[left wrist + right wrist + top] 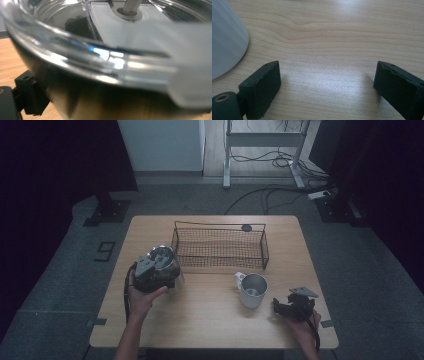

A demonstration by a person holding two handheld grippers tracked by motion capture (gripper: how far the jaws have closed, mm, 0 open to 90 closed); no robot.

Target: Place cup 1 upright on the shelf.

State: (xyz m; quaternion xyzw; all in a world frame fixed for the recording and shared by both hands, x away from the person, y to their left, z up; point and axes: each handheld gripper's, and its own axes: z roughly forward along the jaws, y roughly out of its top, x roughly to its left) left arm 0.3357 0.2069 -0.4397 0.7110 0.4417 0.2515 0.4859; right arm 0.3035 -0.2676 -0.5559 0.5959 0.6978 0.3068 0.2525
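On the wooden table [210, 300], my left gripper [167, 270] clamps a glass lid [100, 60]; my right gripper [327, 82] rests low, jaws apart, beside the mug [252, 290].

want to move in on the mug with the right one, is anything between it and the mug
Nothing visible. The right hand-held gripper sits beside the white mug, jaws apart and empty, with bare table between them. The wire basket stands farther back.
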